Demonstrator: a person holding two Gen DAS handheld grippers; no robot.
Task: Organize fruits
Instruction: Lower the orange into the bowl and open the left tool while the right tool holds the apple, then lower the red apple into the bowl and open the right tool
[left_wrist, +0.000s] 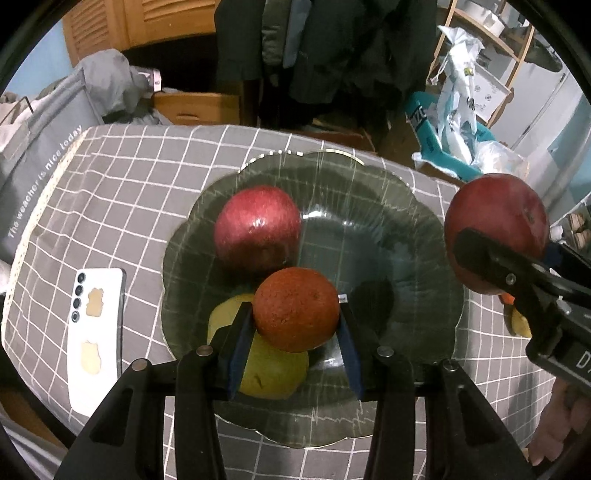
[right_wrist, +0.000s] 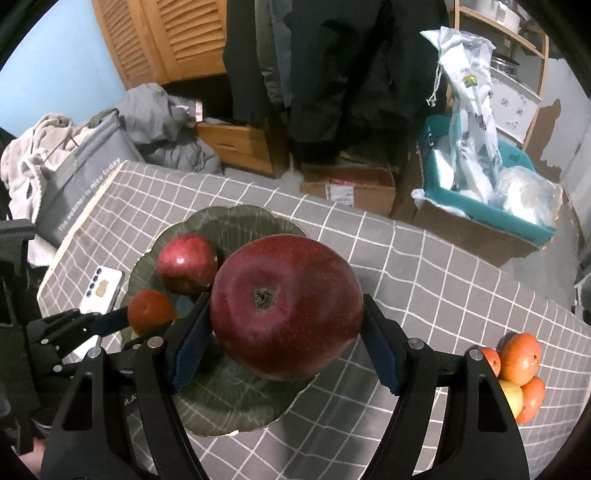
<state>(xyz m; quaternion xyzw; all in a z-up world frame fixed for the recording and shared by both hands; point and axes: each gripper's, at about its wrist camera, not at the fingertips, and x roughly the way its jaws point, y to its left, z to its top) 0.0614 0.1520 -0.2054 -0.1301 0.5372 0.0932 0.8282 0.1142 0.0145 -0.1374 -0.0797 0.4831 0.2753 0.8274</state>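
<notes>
1. Now the left gripper (left_wrist: 296, 321) is clamped on an orange (left_wrist: 296, 309) above the glass plate (left_wrist: 406, 221); a yellow pear (left_wrist: 273, 373) and a red apple (left_wrist: 257, 228) lie on it.
2. Right gripper (right_wrist: 286, 332) grips a big dark apple (right_wrist: 287, 308) over the plate's edge; more fruit (right_wrist: 519, 363) sits on the checked cloth (right_wrist: 424, 258).

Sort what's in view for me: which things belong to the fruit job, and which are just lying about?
Job:
- left gripper, shut on orange
- right gripper, shut on big apple
- plate, with small apple and pear
- loose fruit pile

Lying about:
- phone
- grey bag
- teal box
</notes>
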